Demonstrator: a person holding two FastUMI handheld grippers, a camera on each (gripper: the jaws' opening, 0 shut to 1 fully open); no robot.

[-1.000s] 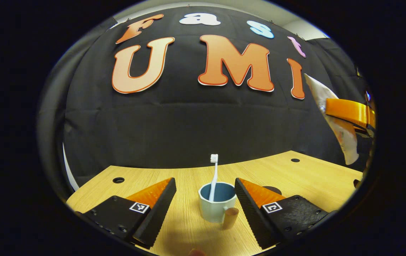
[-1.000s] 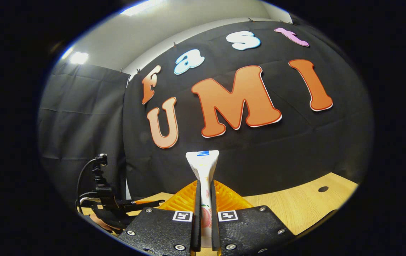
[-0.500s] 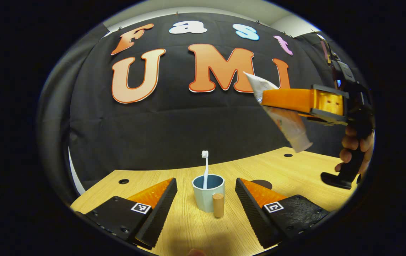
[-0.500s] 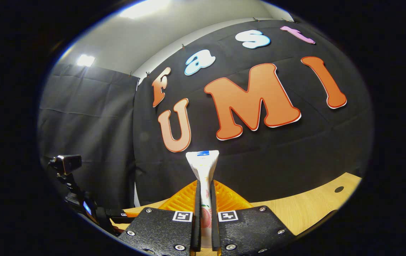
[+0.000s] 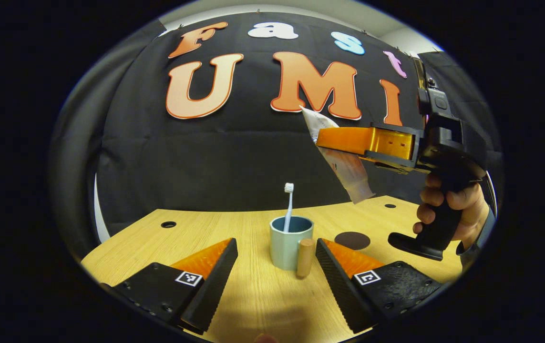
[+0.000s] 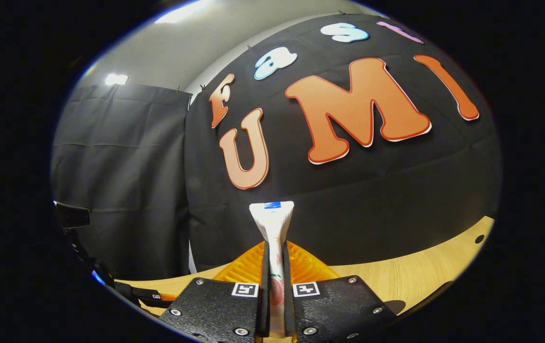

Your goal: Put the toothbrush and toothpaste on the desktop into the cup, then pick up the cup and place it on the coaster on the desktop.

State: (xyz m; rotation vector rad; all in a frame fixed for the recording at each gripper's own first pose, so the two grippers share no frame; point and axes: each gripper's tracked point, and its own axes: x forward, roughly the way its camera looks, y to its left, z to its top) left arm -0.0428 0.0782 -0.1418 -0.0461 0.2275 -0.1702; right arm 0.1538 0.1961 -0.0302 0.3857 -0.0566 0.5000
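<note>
My right hand-held gripper (image 6: 273, 286) clamps the toothpaste (image 6: 272, 224); my left hand-held gripper (image 5: 276, 267) gapes wide, flanking the cup (image 5: 287, 243).

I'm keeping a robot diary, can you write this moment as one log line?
toothbrush: in cup | toothpaste: held aloft by right hand-held gripper | left hand-held gripper: open | coaster: bare

the left gripper (image 5: 276, 267) sits low with its two fingers spread wide apart. the right gripper (image 6: 272, 290) is raised, its fingers pressed together, gripped by a hand (image 5: 451, 209) around its black handle.
</note>
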